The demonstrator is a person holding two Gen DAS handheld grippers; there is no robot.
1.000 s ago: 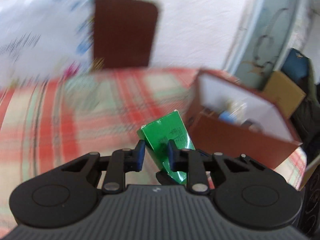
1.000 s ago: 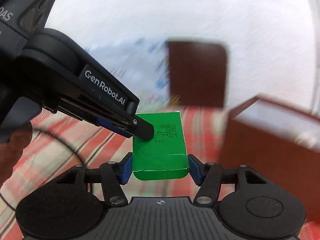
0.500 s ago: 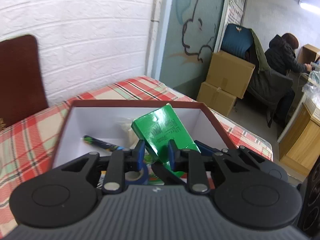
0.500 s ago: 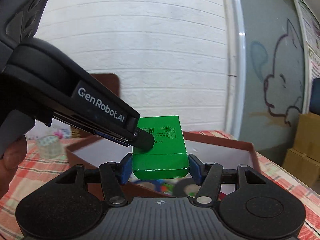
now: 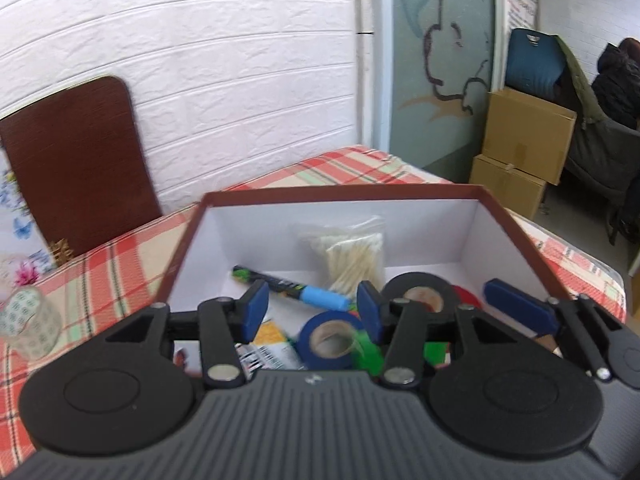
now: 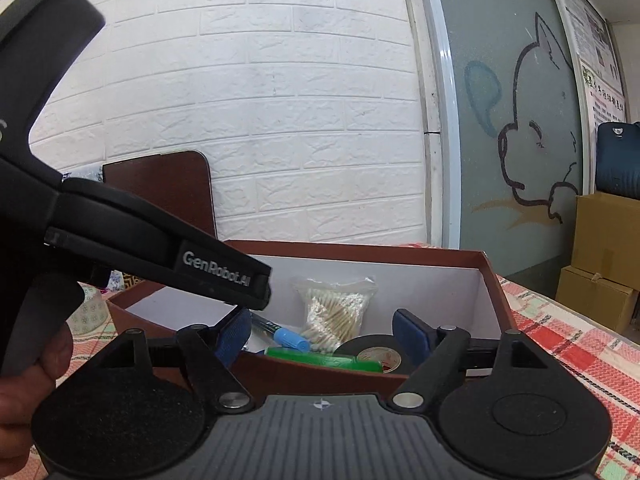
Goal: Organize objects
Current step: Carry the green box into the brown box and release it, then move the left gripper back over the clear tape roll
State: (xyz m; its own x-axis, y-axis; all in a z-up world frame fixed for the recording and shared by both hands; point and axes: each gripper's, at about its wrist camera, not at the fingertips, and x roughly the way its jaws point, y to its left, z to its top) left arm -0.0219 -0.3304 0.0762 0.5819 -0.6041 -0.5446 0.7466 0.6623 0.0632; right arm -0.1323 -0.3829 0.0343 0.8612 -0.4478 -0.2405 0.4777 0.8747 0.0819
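A brown box with a white inside (image 5: 512,224) (image 6: 490,280) stands on the plaid table. The green carton (image 6: 324,358) lies flat in it, partly seen in the left wrist view (image 5: 370,354). The box also holds a blue tape roll (image 5: 330,338), a black tape roll (image 5: 420,294) (image 6: 372,350), a bag of cotton swabs (image 5: 352,252) (image 6: 334,312) and a blue-capped marker (image 5: 288,286) (image 6: 286,334). My left gripper (image 5: 312,306) is open and empty above the box. My right gripper (image 6: 322,330) is open and empty at the box's near wall.
A clear patterned tape roll (image 5: 28,320) sits on the plaid cloth left of the box. A brown board (image 5: 76,184) leans on the white brick wall. Cardboard cartons (image 5: 520,152) and a seated person (image 5: 616,76) are beyond the table's right edge.
Both grippers held the green carton and carried it over the box. Both have opened, and the carton now lies in the box.
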